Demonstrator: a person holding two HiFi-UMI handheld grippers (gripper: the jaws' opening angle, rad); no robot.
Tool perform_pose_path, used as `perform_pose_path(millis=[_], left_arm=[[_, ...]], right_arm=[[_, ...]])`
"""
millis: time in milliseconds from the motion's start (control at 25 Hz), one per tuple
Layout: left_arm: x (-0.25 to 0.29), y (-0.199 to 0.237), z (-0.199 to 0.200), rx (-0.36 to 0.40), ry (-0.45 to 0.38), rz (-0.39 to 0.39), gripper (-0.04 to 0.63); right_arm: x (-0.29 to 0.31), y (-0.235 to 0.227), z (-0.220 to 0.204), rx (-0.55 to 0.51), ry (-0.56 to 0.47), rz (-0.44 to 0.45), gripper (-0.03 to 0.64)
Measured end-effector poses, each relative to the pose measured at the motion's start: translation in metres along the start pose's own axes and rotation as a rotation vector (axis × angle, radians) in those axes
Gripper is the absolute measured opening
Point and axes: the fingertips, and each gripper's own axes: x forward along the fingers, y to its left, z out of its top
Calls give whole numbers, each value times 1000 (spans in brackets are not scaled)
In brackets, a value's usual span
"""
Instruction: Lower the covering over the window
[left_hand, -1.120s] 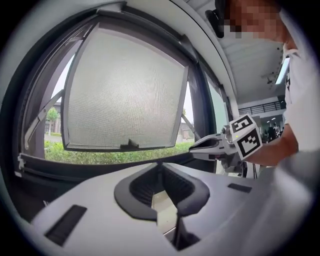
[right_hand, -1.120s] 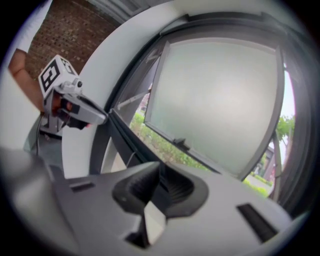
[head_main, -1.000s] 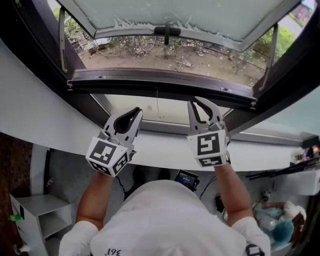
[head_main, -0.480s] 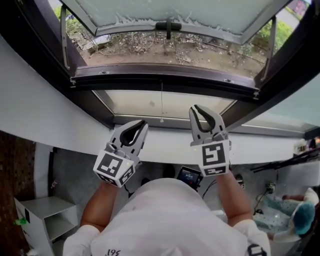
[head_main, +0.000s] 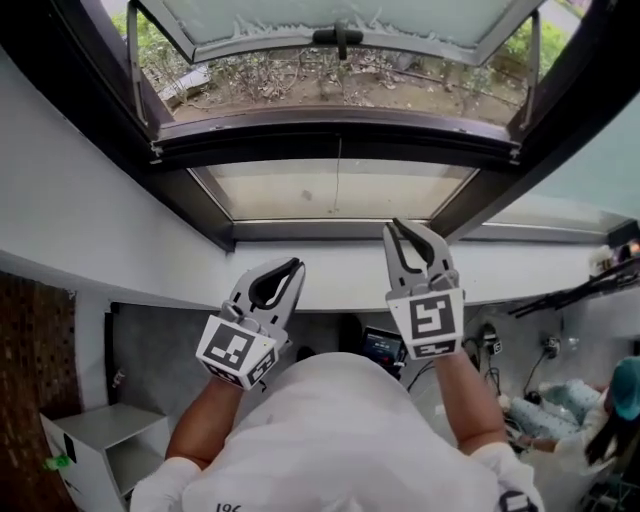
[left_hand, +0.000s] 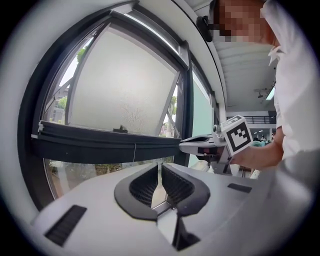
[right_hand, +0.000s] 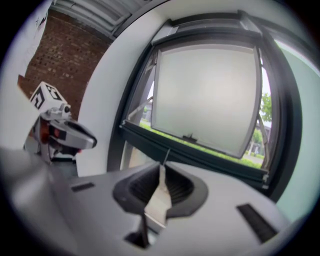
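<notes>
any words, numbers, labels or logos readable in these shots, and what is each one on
"19", then a third character cut off by the picture's edge: printed low on the white shirt, head view.
Marker cubes: black-and-white square patterns only, no words.
Small screen under the sill: too small to read.
Nothing else carries readable text.

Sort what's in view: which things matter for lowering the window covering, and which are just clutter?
Job: pull cord, dark window bar it hangs from, left gripper, right gripper.
Lying about: white shelf, small screen.
</notes>
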Motion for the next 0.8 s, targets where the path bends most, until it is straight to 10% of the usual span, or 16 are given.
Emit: perform_pose_path(millis=[800], left_arm=[[-59,-35,-2,-15,-2,-110,35]], right_arm=[[-75,47,-24,132,67,-57,38]])
